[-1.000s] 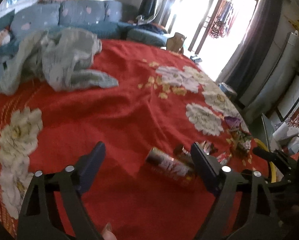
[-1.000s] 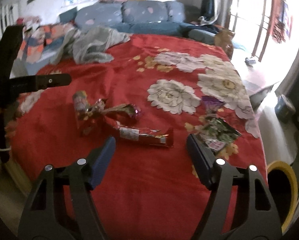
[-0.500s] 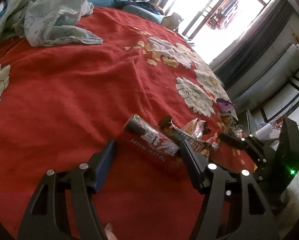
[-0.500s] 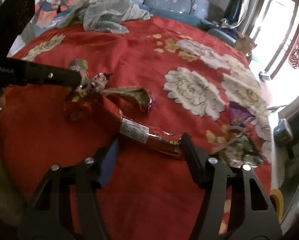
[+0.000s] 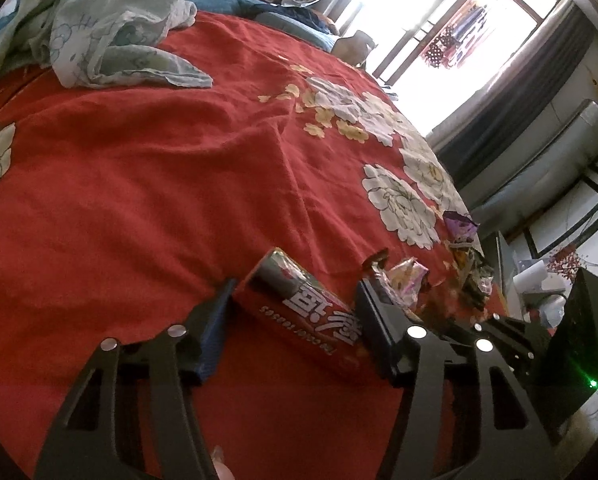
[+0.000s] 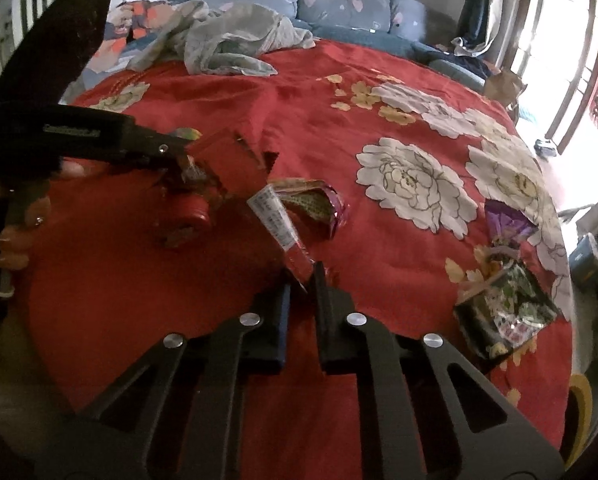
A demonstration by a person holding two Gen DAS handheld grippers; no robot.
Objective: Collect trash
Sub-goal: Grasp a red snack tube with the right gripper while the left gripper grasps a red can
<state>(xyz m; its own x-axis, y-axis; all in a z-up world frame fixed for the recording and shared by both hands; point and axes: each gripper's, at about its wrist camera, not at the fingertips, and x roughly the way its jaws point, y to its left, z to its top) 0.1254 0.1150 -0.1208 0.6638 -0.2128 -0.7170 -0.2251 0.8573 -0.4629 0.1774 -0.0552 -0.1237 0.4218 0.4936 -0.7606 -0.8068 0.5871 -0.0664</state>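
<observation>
On the bed's red flowered cover (image 6: 379,92), the right gripper (image 6: 301,280) has just pressed together on one end of the long red foil wrapper (image 6: 287,236). The left gripper (image 5: 291,304), its jaws just closing, straddles the red cylindrical snack tube (image 5: 311,316) without visibly pressing it. The thin foil may slip free when lifted; the round tube could roll away from the pads.

**Both grippers low over the bed, right one clamped**

The left gripper (image 5: 295,312) tilts downward, its jaws part-way apart after closing in, straddling a red tube wrapper (image 5: 315,320). The right gripper (image 6: 302,280) tilts down too, jaws just pinched together on a red wrapper (image 6: 287,236). Fingers (image 6: 11,240) show at the left
</observation>
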